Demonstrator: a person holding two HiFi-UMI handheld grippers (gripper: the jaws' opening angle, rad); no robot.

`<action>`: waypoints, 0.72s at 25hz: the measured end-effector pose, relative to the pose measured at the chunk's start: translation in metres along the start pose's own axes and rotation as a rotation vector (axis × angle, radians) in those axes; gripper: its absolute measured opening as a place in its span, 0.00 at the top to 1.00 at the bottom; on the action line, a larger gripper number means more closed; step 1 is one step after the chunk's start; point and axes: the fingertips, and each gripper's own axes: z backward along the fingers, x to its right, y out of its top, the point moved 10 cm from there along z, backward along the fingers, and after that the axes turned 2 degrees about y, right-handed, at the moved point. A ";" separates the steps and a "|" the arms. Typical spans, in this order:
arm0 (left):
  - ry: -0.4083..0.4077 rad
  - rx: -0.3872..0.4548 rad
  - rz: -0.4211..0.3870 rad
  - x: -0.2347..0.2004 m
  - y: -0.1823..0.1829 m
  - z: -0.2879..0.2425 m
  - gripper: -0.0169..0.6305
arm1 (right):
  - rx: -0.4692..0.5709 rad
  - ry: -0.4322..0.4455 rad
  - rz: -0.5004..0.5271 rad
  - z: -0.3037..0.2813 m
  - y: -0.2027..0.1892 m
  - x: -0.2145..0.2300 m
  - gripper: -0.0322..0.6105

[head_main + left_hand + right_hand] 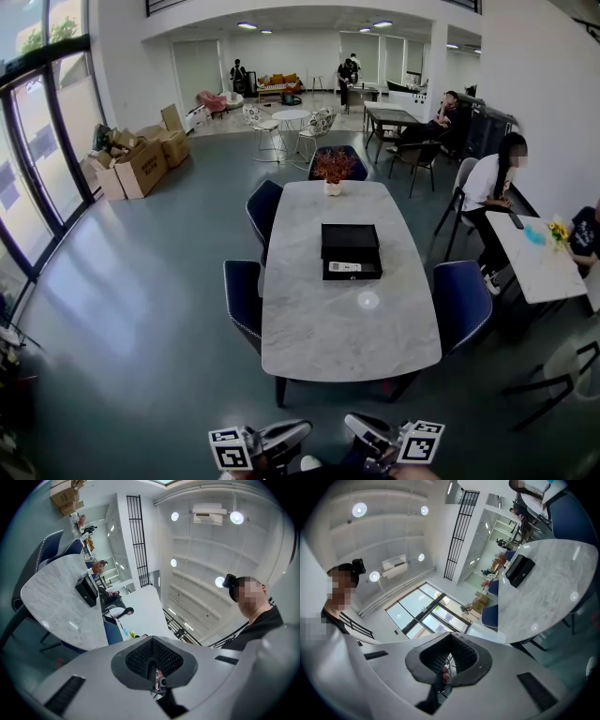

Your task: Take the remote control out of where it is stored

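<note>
Remote lies in the open box mid-table, so your left gripper and right gripper sit near you, both closed, empty.

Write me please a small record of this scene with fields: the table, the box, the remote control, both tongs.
table: white rounded marble table, dark blue chairs around it
box: black flat box on the table's middle, front part open
remote: pale slim remote control lying inside the open part
left: left tongs shut, empty, off the table
right: right tongs shut, empty, off the table
</note>
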 end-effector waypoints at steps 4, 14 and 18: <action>0.018 0.020 -0.004 -0.002 0.003 0.006 0.96 | -0.010 0.012 -0.007 -0.009 0.003 0.004 0.94; 0.083 0.080 -0.014 -0.007 0.022 0.002 0.96 | -0.072 0.063 -0.022 -0.039 0.033 0.019 0.94; 0.092 0.089 -0.016 -0.023 0.029 -0.016 0.96 | -0.075 0.060 -0.040 -0.039 0.050 0.040 0.94</action>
